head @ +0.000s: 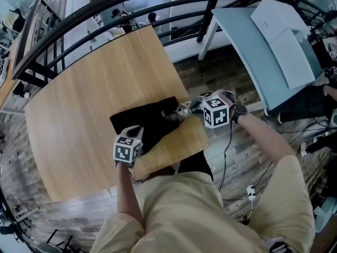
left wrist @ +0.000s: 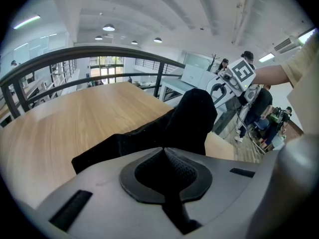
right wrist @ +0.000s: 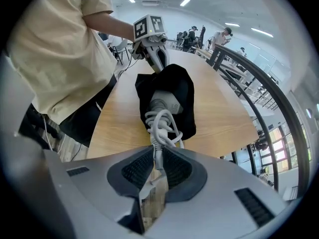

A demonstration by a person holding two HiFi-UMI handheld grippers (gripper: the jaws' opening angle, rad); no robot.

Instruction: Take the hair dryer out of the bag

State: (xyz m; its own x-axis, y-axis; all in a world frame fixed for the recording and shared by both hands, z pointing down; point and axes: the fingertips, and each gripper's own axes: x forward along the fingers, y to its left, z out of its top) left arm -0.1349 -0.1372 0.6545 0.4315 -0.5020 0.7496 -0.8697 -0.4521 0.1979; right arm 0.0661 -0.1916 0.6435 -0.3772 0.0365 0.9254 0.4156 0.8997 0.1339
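Left gripper (left wrist: pixel 167 151) clamps the bag (left wrist: pixel 192 116) as anchor; right gripper (right wrist: pixel 155 159) grips the cord (right wrist: pixel 162 128) to drag the dryer (right wrist: pixel 167 101) free.

The soft fabric bag (right wrist: pixel 183 88) is plain black. The plastic hair dryer (right wrist: pixel 167 102) is pale grey, its coiled cord (right wrist: pixel 162 128) white.

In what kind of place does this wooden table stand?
Probably an upper gallery of an open-plan office or lab: a dark railing borders the wooden table, and other people work beyond, under ceiling lights.
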